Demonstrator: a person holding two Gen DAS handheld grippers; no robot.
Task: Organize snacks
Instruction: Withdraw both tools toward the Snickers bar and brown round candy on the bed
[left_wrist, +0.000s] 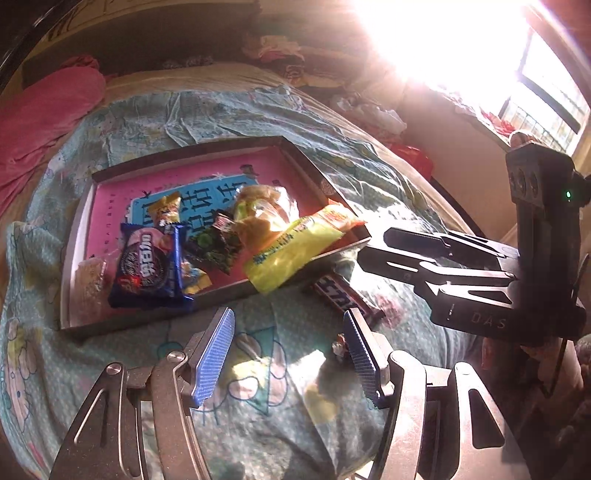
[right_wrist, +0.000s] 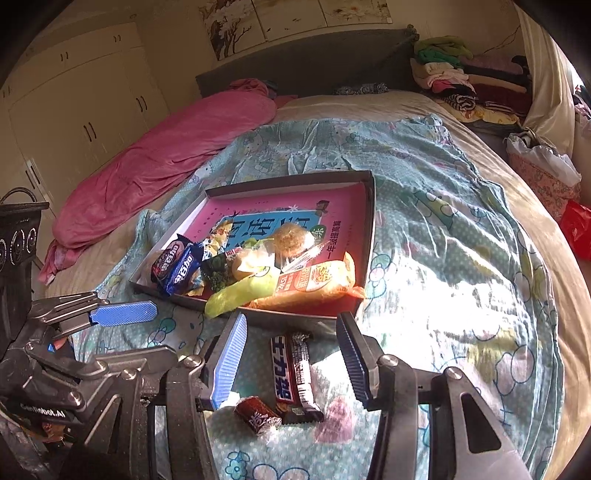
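A shallow box (left_wrist: 325, 184) (right_wrist: 372, 221) with a pink printed bottom lies on the bed and holds several snacks: a blue cookie pack (left_wrist: 147, 266) (right_wrist: 181, 267), a yellow-green bag (left_wrist: 295, 251) (right_wrist: 240, 295), an orange packet (right_wrist: 317, 284), a bread bun (right_wrist: 291, 238). A brown chocolate bar (right_wrist: 293, 369) (left_wrist: 343, 295) and a small red candy (right_wrist: 256, 410) lie on the sheet before the box. My right gripper (right_wrist: 291, 363) is open, its pads either side of the bar. My left gripper (left_wrist: 288, 354) is open and empty over the sheet.
A teal cartoon sheet (right_wrist: 443, 240) covers the bed. A pink blanket (right_wrist: 155, 155) lies along the left. Folded clothes (right_wrist: 461, 77) are stacked at the headboard. Bright window glare (left_wrist: 461, 44) washes out the left wrist view's upper right.
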